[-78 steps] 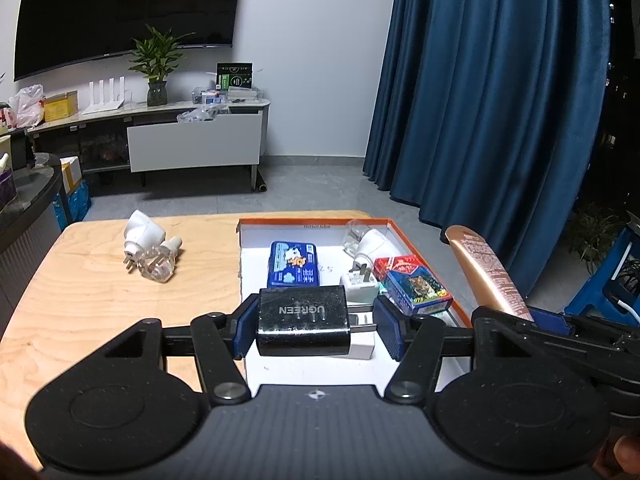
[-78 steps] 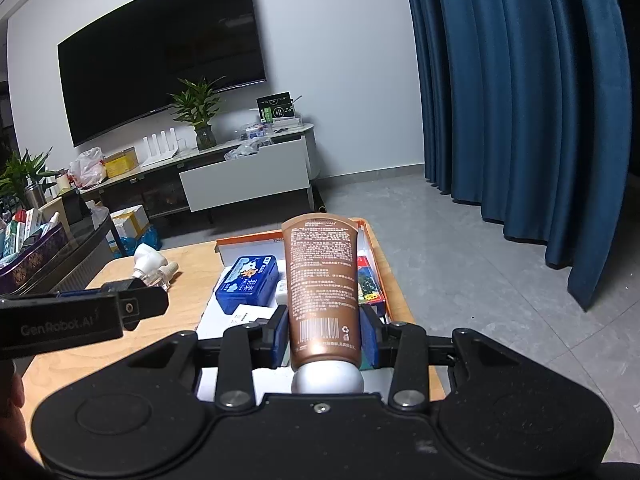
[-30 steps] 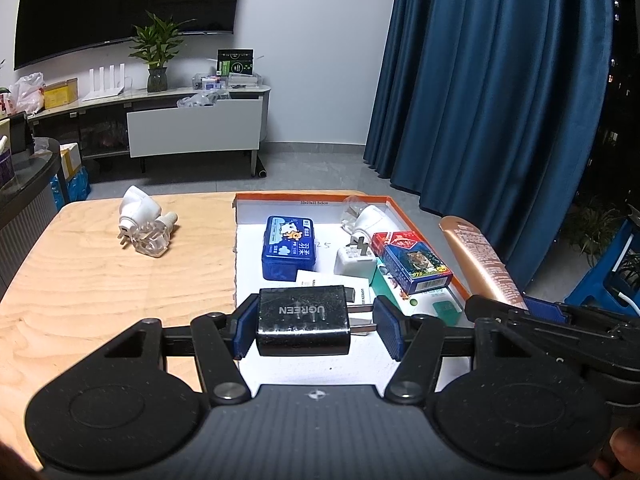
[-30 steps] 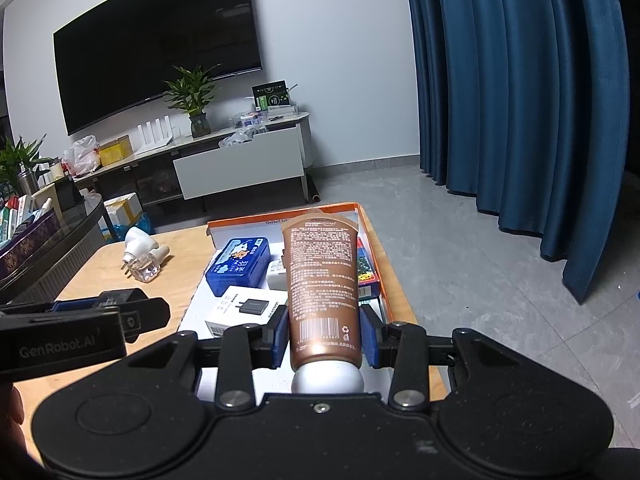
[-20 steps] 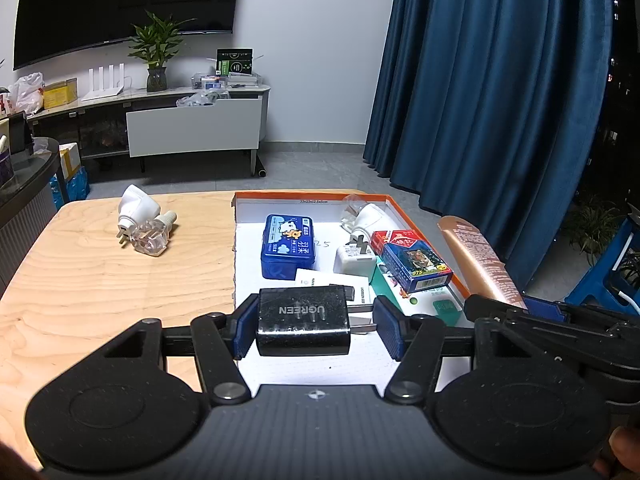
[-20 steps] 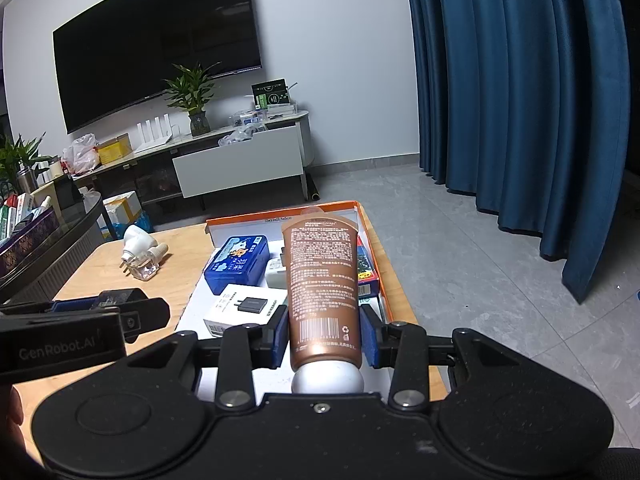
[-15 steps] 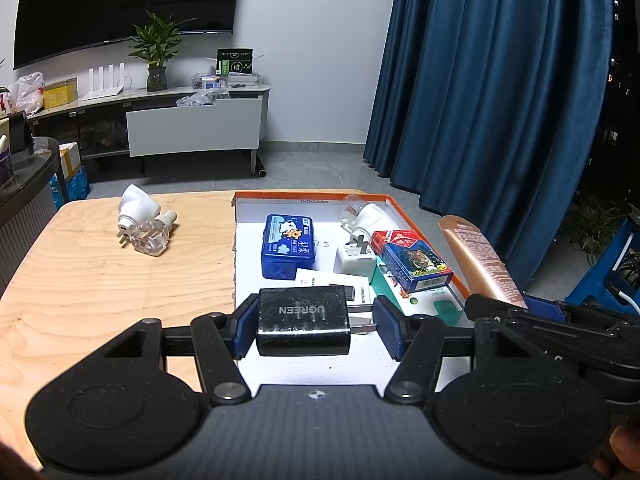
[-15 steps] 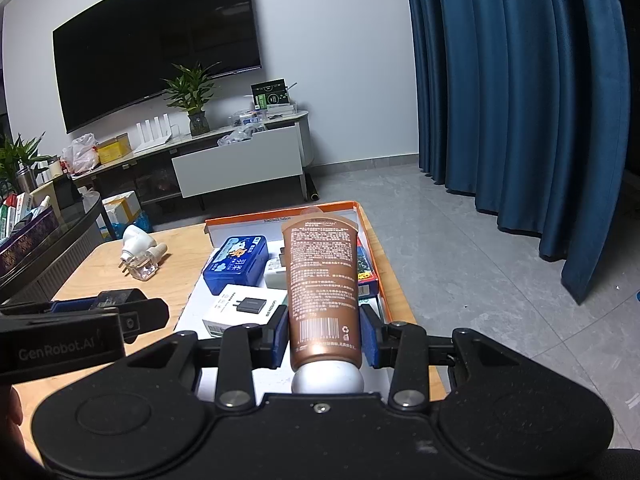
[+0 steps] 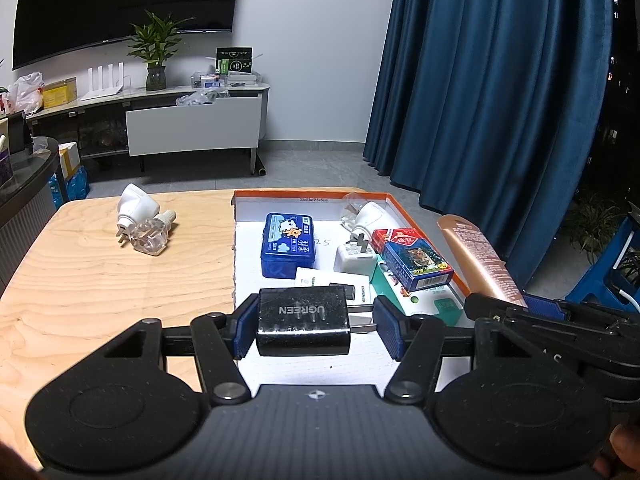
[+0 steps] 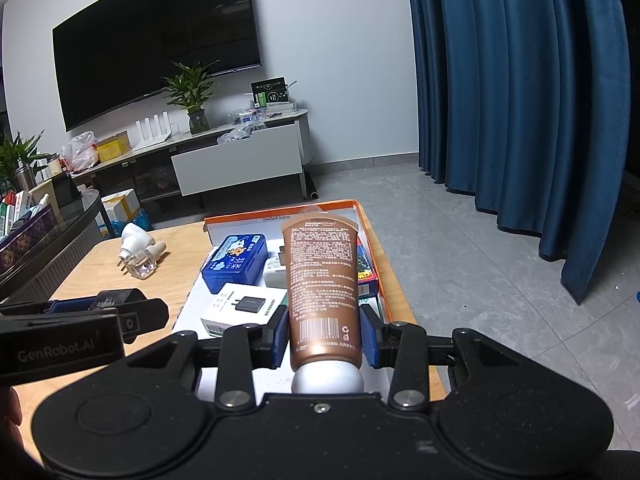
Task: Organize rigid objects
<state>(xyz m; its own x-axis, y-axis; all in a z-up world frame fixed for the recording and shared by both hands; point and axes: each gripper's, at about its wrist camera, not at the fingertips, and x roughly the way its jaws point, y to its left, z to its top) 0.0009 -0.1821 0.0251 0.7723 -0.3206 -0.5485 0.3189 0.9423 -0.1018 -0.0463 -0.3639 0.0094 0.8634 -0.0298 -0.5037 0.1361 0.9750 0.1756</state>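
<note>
where the tube (image 10: 323, 288) rises, tray (image 10: 280, 210) contents hide.

You are in a room with a white wall (image 10: 340, 60) and a grey tiled floor (image 10: 460, 248). A big black TV (image 10: 156, 48) hangs above a long low cabinet (image 10: 236, 160). Tall blue curtains (image 10: 520, 100) hang on your right.
</note>
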